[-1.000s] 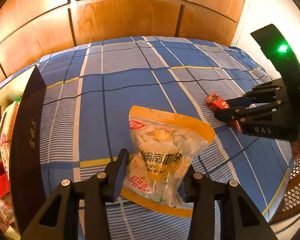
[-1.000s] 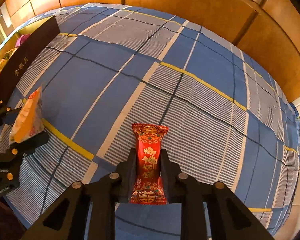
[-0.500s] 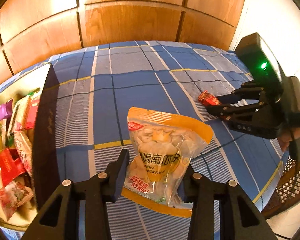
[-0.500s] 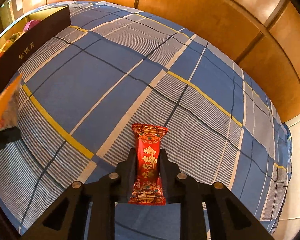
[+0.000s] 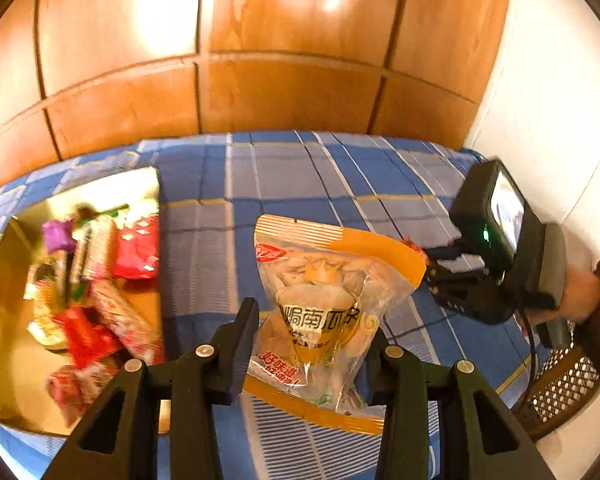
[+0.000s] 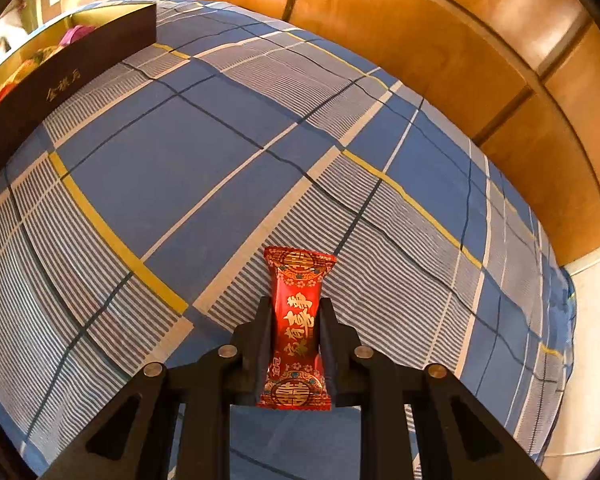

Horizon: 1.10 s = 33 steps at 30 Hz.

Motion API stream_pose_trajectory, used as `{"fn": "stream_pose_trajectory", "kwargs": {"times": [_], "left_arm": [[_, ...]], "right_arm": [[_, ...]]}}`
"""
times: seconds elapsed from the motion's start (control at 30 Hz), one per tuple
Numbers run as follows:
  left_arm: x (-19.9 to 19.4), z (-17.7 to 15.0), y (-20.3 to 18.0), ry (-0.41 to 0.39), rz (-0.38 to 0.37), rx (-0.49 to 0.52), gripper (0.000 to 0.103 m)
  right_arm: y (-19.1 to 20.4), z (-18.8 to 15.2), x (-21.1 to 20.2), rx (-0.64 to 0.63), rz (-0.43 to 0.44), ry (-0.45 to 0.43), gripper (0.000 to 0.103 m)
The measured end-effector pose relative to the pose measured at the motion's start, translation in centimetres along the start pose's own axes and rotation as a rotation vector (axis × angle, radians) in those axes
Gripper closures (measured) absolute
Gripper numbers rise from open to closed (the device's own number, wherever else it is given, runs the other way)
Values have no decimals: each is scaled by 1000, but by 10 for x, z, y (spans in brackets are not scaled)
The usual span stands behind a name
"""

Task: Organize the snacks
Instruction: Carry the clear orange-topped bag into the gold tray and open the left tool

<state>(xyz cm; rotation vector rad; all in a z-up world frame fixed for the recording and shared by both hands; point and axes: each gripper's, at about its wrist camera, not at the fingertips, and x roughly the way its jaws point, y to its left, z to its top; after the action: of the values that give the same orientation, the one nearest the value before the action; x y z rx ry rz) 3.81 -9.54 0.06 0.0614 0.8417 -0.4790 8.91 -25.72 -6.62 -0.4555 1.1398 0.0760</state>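
My left gripper (image 5: 312, 332) is shut on a clear and orange pouch of pale seeds (image 5: 324, 300), lifted above the blue plaid cloth (image 5: 284, 168). To its left stands a dark box with a gold inside (image 5: 4, 360), holding several wrapped snacks (image 5: 100, 316). My right gripper (image 6: 296, 320) is shut on a small red candy packet with gold characters (image 6: 296, 328), which stands upright between the pads above the cloth (image 6: 160, 168). In the left wrist view the right gripper (image 5: 432, 268) sits just right of the pouch, and the pouch hides most of the candy. The box's dark wall (image 6: 60, 84) shows at the far left of the right wrist view.
Wooden wall panels (image 5: 284, 92) rise behind the covered surface, with a white wall (image 5: 560, 100) on the right. A person's hand and dark sleeve (image 5: 596, 292) hold the right gripper. A woven wicker piece (image 5: 564, 388) sits beyond the cloth's right edge.
The left gripper has risen with the pouch and swung toward the box, so the box's inside now shows. The right gripper has rolled a little, still clamped on the red candy.
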Motion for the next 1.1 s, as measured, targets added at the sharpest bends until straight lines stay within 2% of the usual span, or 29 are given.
{"fn": "stream_pose_trajectory", "kwargs": {"times": [0.23, 0.43, 1.1], "left_arm": [[-33, 16, 29, -81, 137, -43, 61], [-44, 17, 55, -102, 212, -96, 61], [-58, -4, 110, -89, 285, -210, 61]], "right_arm": [[0, 0, -1, -6, -2, -3, 81], [3, 0, -1, -17, -9, -9, 81], [-3, 0, 1, 8, 13, -20, 81]]}}
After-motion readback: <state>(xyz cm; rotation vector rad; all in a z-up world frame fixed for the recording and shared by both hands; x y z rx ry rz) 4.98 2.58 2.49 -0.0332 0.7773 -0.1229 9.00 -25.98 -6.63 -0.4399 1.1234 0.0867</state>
